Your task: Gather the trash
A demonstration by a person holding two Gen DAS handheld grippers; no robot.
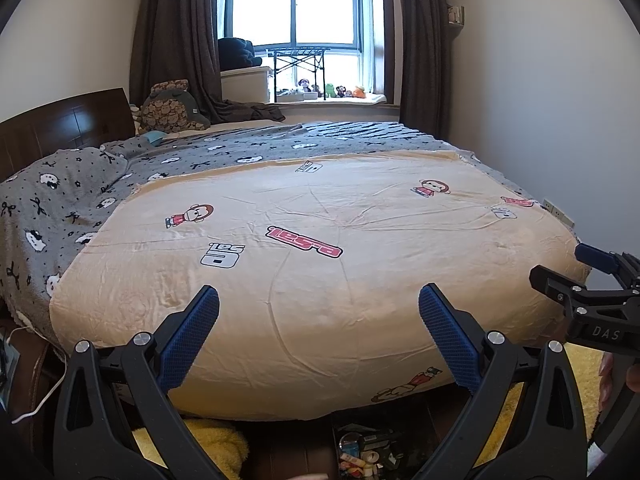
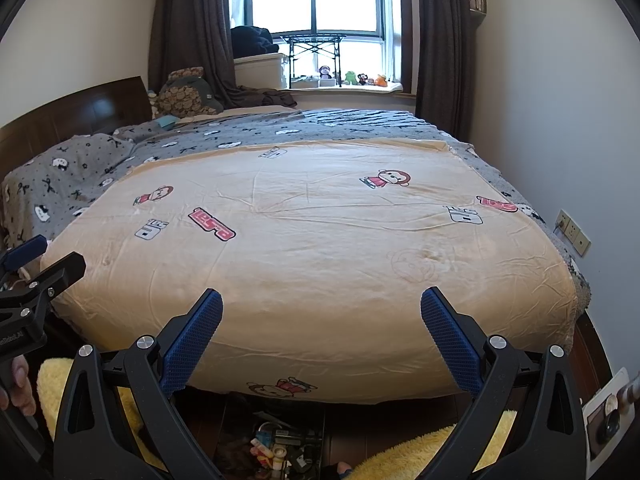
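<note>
A dark box of mixed small items [image 1: 366, 454] sits on the floor at the foot of the bed; it also shows in the right wrist view [image 2: 280, 448]. My left gripper [image 1: 319, 300] is open and empty, held above the bed's near end. My right gripper [image 2: 321, 302] is open and empty beside it, also above the bed's near end. The right gripper shows at the right edge of the left wrist view [image 1: 576, 272]. No loose trash shows on the bed.
A bed with a beige cartoon blanket [image 1: 320, 240] over a grey blanket [image 1: 72, 200] fills both views. A yellow fluffy rug [image 2: 420, 448] lies on the dark wood floor. A wooden headboard [image 1: 60, 124] stands left. A wall socket [image 2: 572, 232] is right.
</note>
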